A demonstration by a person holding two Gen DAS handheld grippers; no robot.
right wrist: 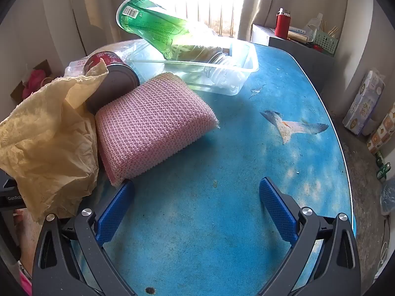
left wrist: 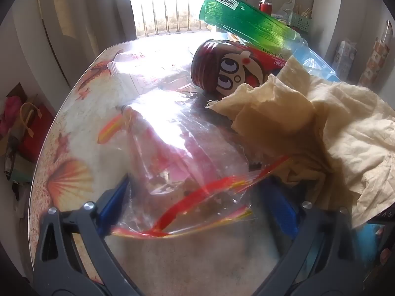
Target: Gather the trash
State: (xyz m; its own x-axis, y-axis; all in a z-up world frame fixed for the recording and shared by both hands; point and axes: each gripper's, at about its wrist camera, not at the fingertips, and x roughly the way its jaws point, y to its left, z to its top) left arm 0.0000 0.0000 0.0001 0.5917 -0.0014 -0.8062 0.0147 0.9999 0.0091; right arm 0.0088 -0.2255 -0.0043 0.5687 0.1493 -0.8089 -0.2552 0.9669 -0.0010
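Note:
My left gripper (left wrist: 197, 204) is open, its blue pads on either side of a clear zip bag with a red seal strip (left wrist: 187, 172) lying on the table. Beyond the bag lie a red can with a cartoon face (left wrist: 222, 71), a green plastic bottle (left wrist: 249, 22) and crumpled cream paper (left wrist: 321, 133). My right gripper (right wrist: 197, 209) is open and empty above the blue table (right wrist: 246, 172). Its left pad (right wrist: 114, 212) sits by a pink mesh sponge (right wrist: 153, 123). The cream paper (right wrist: 47, 135), the can (right wrist: 111, 79) and the green bottle (right wrist: 158, 29), resting in a clear tray (right wrist: 222, 74), lie behind.
The table has a shell print on the left (left wrist: 71, 182) and a blue bird print on the right. Bags and boxes (left wrist: 29, 125) stand on the floor at left. A cabinet with a red flask (right wrist: 282, 23) and tissue packs (right wrist: 363, 103) stand at right.

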